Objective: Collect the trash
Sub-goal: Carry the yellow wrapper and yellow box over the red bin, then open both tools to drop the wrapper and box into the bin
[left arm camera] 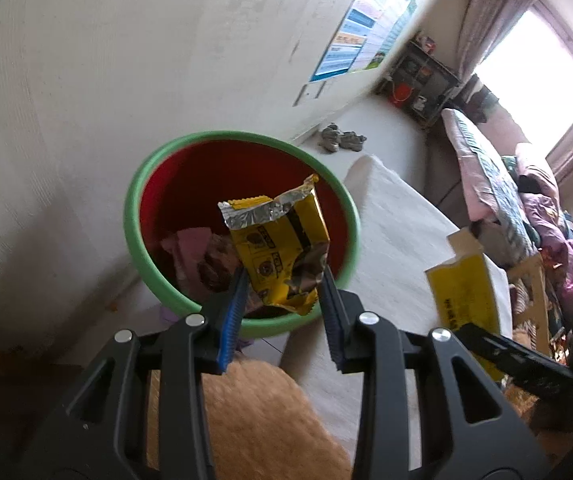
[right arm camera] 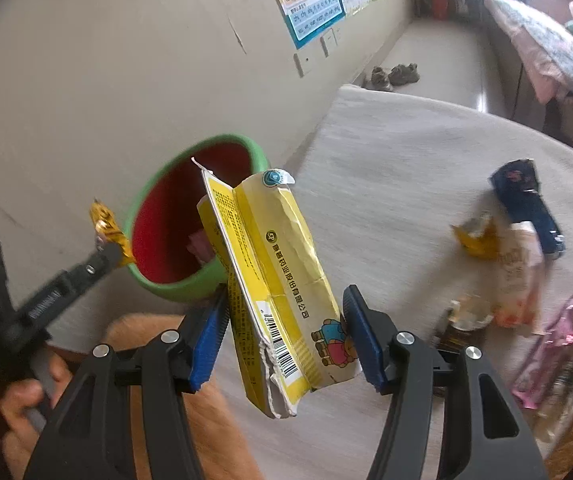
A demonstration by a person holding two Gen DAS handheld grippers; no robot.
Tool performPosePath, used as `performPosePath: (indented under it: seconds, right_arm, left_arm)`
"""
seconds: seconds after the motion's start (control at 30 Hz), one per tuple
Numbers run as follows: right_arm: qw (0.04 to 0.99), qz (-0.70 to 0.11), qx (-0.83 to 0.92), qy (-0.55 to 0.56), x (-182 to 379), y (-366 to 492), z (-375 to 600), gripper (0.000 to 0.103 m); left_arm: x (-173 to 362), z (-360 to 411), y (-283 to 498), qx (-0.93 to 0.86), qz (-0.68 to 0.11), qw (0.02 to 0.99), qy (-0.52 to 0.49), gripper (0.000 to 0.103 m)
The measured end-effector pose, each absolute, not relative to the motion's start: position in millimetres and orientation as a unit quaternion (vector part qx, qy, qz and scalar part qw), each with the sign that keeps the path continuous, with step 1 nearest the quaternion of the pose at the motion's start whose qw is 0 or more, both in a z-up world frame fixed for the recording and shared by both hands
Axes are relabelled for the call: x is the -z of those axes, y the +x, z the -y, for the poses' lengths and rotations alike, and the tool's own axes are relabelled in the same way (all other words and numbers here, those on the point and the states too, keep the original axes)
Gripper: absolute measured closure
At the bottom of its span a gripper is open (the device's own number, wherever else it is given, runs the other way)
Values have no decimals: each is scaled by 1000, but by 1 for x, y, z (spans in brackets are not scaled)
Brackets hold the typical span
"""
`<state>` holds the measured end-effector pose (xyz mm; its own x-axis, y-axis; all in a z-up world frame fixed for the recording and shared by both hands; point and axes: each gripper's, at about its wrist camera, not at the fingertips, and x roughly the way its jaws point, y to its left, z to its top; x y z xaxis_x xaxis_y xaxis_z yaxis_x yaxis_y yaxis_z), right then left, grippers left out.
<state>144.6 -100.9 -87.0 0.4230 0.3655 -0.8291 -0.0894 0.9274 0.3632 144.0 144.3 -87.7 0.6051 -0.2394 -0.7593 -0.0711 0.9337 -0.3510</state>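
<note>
A red bin with a green rim [left arm camera: 134, 216] stands by the wall and holds some pink and brown trash; it also shows in the right wrist view [right arm camera: 166, 292]. My left gripper [left arm camera: 282, 280] is shut on a crumpled yellow foil wrapper [left arm camera: 282, 236] and holds it over the bin's near rim. My right gripper [right arm camera: 286, 304] is shut on a flattened yellow carton [right arm camera: 282, 280], held beside the bin above the white cloth. That carton also shows in the left wrist view [left arm camera: 462, 288].
The white cloth-covered table [right arm camera: 406, 152] carries more trash at the right: a dark blue wrapper [right arm camera: 526, 200], a small yellow wrapper [right arm camera: 478, 236], a white-orange packet [right arm camera: 518, 280] and a pink wrapper [right arm camera: 566, 340]. A pair of shoes [right arm camera: 394, 74] lies on the floor by the wall.
</note>
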Motion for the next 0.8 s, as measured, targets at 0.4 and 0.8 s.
performPosePath:
  seconds: [0.4,0.8]
  right_arm:
    - [819,-525,-155,171,75,200,56,47]
    - [818,-525,-164,166,86,215,23,42]
  left_arm:
    - [122,-155,165,39,-485,853,-187,70]
    - [130,-158,171,29,-494,847,-195,48]
